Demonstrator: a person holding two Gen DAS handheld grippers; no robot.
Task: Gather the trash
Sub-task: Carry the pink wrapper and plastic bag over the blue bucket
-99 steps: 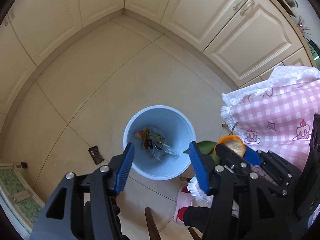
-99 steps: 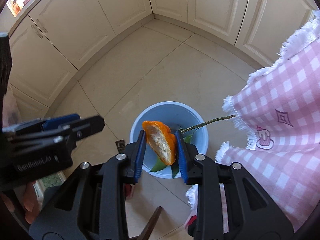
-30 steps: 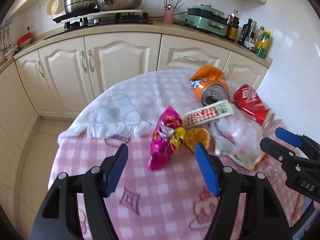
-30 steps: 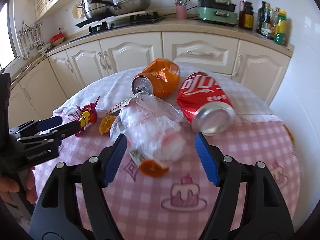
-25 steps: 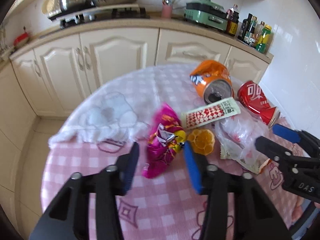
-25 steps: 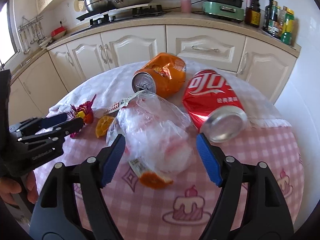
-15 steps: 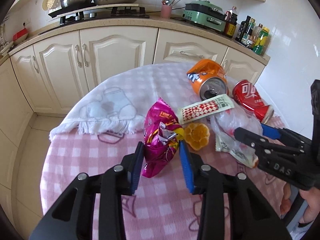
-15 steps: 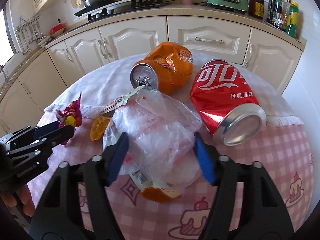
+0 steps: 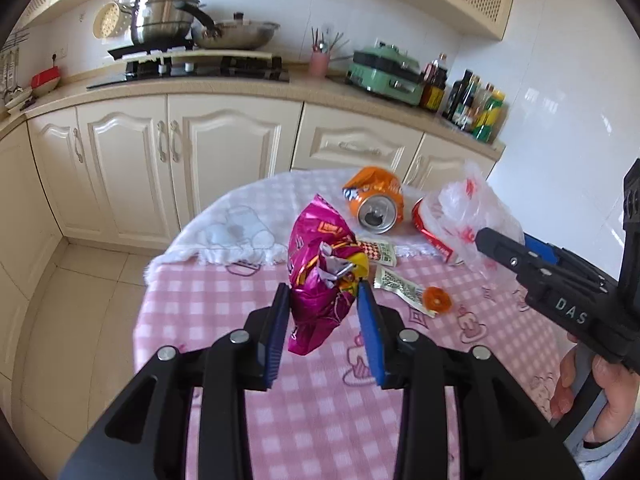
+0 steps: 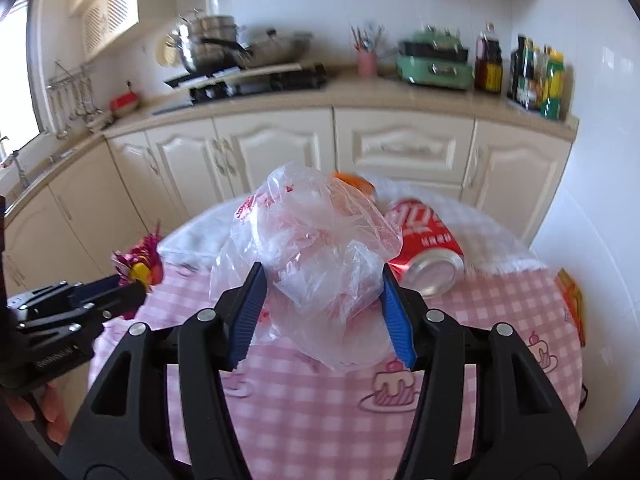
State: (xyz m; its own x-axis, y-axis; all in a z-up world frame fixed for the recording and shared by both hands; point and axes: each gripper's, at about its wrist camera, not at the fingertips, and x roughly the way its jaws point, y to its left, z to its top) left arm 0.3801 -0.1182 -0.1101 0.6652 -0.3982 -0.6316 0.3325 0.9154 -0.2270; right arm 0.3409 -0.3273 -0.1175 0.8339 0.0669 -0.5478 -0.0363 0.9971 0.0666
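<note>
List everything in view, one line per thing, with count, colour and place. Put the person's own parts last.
Snack bag: 1, magenta, in left tool.
Plastic bag: 1, clear, in right tool.
Cans: 2, orange and red, lying on table's far side.
Sachets: 2, green-and-white, on table.
Orange peel: 1, beside near sachet.
Tablecloth: 1, pink check.
Pots: steel, on stove.
Bottles: several, right counter.
Left tool: shut on snack bag.
Right tool: shut on plastic bag.
Hand: holding right tool.
</note>
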